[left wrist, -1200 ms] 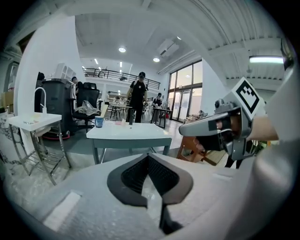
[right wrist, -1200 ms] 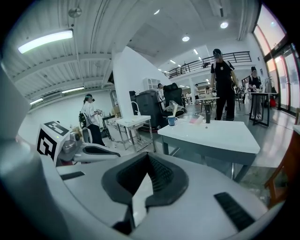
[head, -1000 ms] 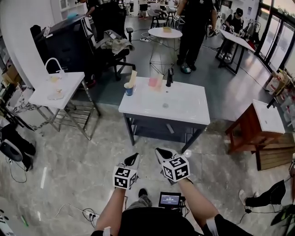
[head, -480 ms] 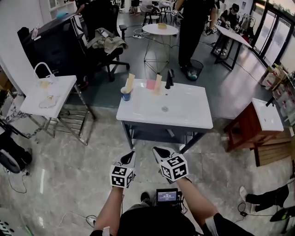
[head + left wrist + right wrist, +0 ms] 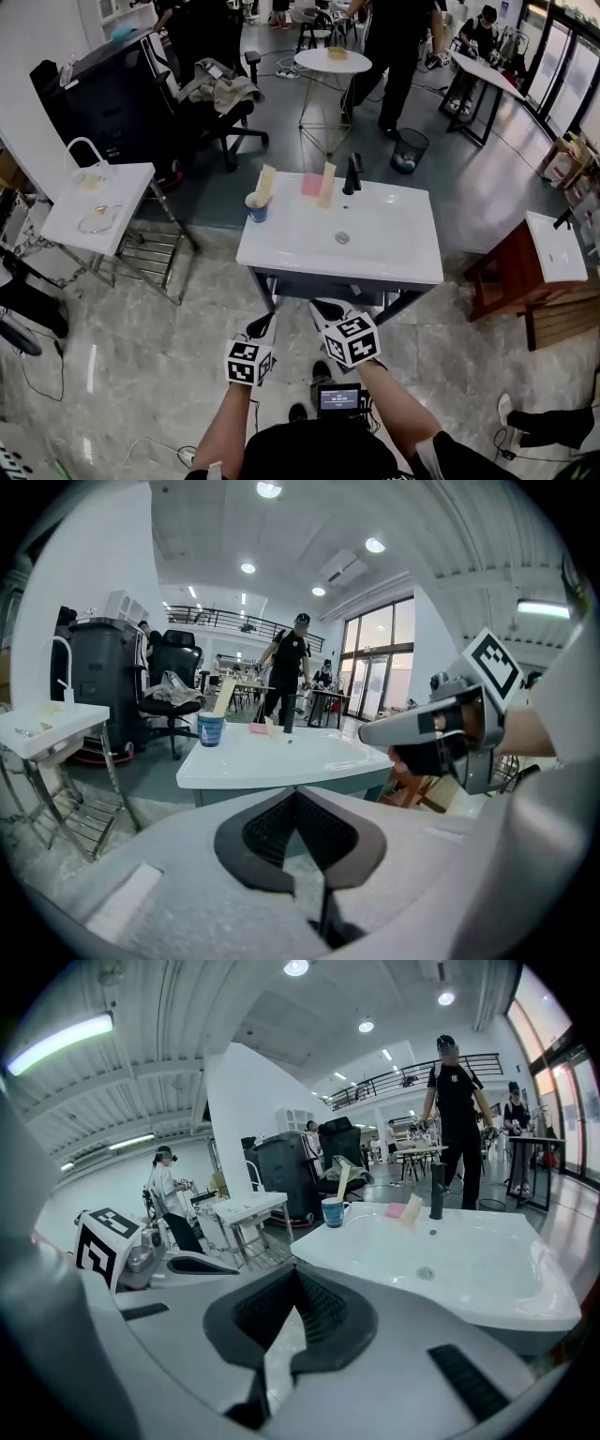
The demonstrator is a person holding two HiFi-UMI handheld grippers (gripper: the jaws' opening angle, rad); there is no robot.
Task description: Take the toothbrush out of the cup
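Observation:
A blue cup (image 5: pixel 256 207) stands on the far left corner of the white sink basin (image 5: pixel 375 253), with a cream toothbrush (image 5: pixel 265 184) sticking up out of it. Both grippers hang over the floor just in front of the basin, well short of the cup. My left gripper (image 5: pixel 263 327) is shut and empty, and my right gripper (image 5: pixel 324 310) beside it is also shut and empty. In the left gripper view the cup (image 5: pixel 211 729) and toothbrush (image 5: pixel 223 696) sit far ahead of the gripper (image 5: pixel 296 794). In the right gripper view the cup (image 5: pixel 334 1211) lies ahead of the gripper (image 5: pixel 292 1274).
A black faucet (image 5: pixel 352 173), a pink item (image 5: pixel 312 185) and a cream item (image 5: pixel 327 184) stand along the basin's back edge. A small white table (image 5: pixel 94 202) is at the left, a reddish wooden table (image 5: pixel 525 272) at the right. People, chairs and a bin (image 5: pixel 409 150) are behind.
Both grippers and the camera have moved forward toward the basin, which now lies closer below. The jaws stayed shut and the cup has not moved.

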